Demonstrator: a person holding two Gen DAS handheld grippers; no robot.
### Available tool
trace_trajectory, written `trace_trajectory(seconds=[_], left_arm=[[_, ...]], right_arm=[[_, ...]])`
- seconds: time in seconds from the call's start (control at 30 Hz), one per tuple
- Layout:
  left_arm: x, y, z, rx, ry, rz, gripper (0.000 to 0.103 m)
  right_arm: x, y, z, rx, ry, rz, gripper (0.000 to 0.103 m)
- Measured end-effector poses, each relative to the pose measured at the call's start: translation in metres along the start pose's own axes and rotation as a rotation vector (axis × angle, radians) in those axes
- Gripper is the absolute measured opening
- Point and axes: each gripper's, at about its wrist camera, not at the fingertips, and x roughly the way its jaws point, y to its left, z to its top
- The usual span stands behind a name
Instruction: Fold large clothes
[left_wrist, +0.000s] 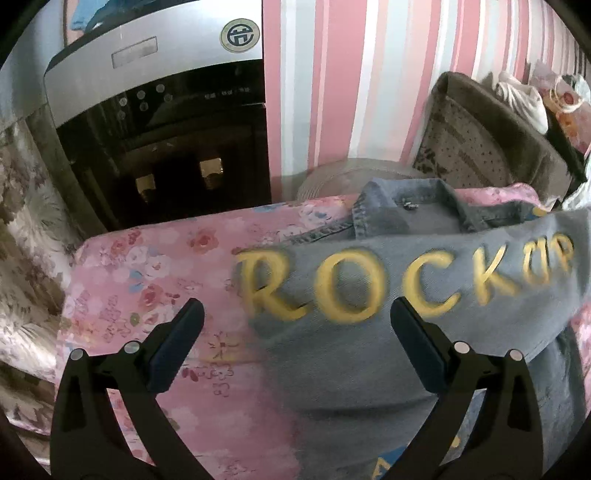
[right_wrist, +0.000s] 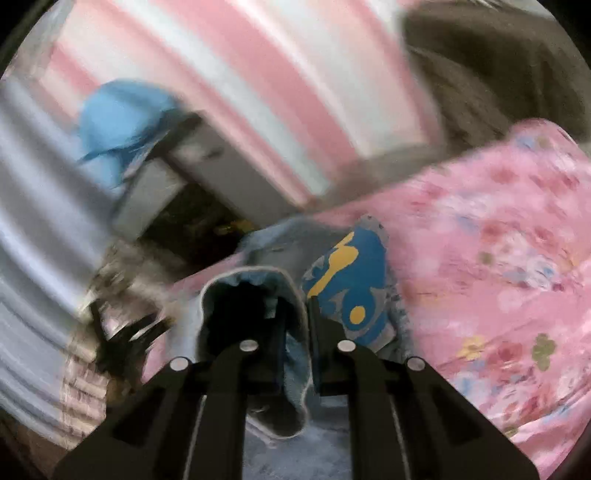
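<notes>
A blue denim jacket (left_wrist: 424, 236) with yellow "ROCK" lettering lies on a pink floral sheet (left_wrist: 155, 266), collar toward the wall. My left gripper (left_wrist: 295, 317) hovers open above the jacket's left edge, nothing between its fingers. A fold of the jacket with the lettering hangs lifted across the right of the left wrist view. In the blurred right wrist view, my right gripper (right_wrist: 295, 306) is shut on a bunched edge of the denim jacket (right_wrist: 255, 295), the cloth wrapped over its left finger. A blue and yellow patch (right_wrist: 349, 280) of the jacket shows just beyond the fingertips.
A silver and black appliance (left_wrist: 162, 122) stands against the pink striped wall (left_wrist: 351, 74) beyond the bed's left corner. A brown patterned cushion (left_wrist: 476, 147) leans at the back right, with bedding piled behind it. A light blue cloth (right_wrist: 118, 122) lies on top of the appliance.
</notes>
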Motion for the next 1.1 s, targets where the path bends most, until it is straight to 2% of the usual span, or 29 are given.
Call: trace_trajectory(seconds=[0.07, 0.1, 0.13, 0.2, 0.27, 0.3, 0.33, 0.37, 0.5, 0.57, 0.67, 0.73, 0.77, 0.8, 0.87, 0.93, 1.0, 1.1], left_arm=[[0.000, 0.000, -0.002, 0.005, 0.003, 0.010, 0.100], [0.001, 0.000, -0.003, 0.001, 0.008, 0.011, 0.100], [0.002, 0.002, -0.004, -0.003, 0.013, 0.012, 0.100], [0.002, 0.004, -0.006, -0.010, 0.019, 0.021, 0.100], [-0.001, 0.006, -0.007, -0.010, 0.014, 0.025, 0.100], [-0.003, 0.007, -0.007, -0.008, 0.009, 0.026, 0.100], [-0.006, 0.007, -0.008, -0.007, 0.004, 0.024, 0.100], [-0.008, 0.007, -0.007, -0.005, -0.002, 0.020, 0.100], [-0.010, -0.001, -0.001, -0.005, -0.023, -0.007, 0.100], [-0.005, -0.009, 0.002, -0.003, -0.025, -0.012, 0.100], [0.006, -0.023, 0.004, 0.022, -0.018, 0.002, 0.100], [0.016, -0.030, 0.004, 0.046, -0.002, 0.027, 0.100], [0.021, -0.031, 0.004, 0.052, 0.008, 0.039, 0.100], [0.028, -0.032, 0.005, 0.057, 0.028, 0.050, 0.100], [0.041, -0.032, 0.006, 0.064, 0.060, 0.076, 0.100], [0.052, -0.028, 0.007, 0.056, 0.089, 0.085, 0.100], [0.062, -0.022, 0.008, 0.038, 0.113, 0.074, 0.100], [0.077, -0.015, 0.008, 0.021, 0.143, 0.087, 0.100]], right_arm=[[0.027, -0.021, 0.009, 0.042, 0.044, -0.082, 0.011], [0.047, -0.032, 0.012, 0.055, 0.098, -0.110, 0.012], [0.062, -0.039, 0.012, 0.066, 0.137, -0.119, 0.012], [0.069, -0.046, 0.013, 0.067, 0.152, -0.102, 0.013], [0.053, -0.047, 0.016, 0.087, 0.120, -0.025, 0.028], [0.034, -0.046, 0.015, 0.078, 0.075, -0.005, 0.051], [0.018, -0.043, 0.014, 0.054, 0.034, -0.002, 0.065], [0.002, -0.038, 0.011, 0.020, -0.006, -0.010, 0.066], [-0.030, -0.004, -0.009, -0.174, -0.095, -0.123, 0.066], [-0.025, 0.022, -0.020, -0.306, -0.130, -0.165, 0.065], [-0.007, 0.043, -0.027, -0.422, -0.129, -0.191, 0.061], [0.005, 0.047, -0.025, -0.449, -0.105, -0.210, 0.037], [0.014, 0.048, -0.024, -0.458, -0.084, -0.215, 0.031], [0.019, 0.049, -0.023, -0.466, -0.066, -0.227, 0.019], [0.039, 0.048, -0.021, -0.508, -0.029, -0.316, 0.018], [0.054, 0.041, -0.019, -0.517, 0.004, -0.365, 0.016], [0.066, 0.027, -0.012, -0.479, 0.035, -0.373, 0.012], [0.076, 0.015, -0.004, -0.416, 0.056, -0.342, 0.012]])
